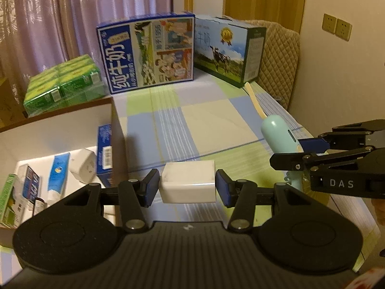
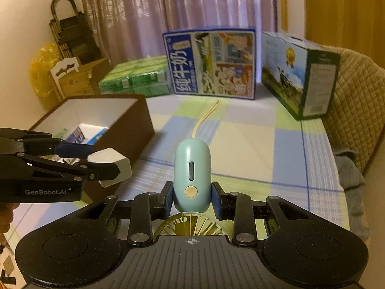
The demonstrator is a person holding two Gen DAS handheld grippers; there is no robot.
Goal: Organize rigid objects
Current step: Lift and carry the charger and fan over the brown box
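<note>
My left gripper is shut on a white charger block and holds it above the checked tablecloth, just right of the brown storage box. The block also shows in the right wrist view, beside the box. My right gripper is shut on the handle of a light-blue handheld fan with a cream strap. The fan's cream grille lies under the fingers. In the left wrist view the fan sits at the right with the right gripper on it.
The box holds a toothpaste tube, a white adapter, a blue carton and small cartons. Two milk cartons and a green pack stand at the back. A quilted chair is on the right.
</note>
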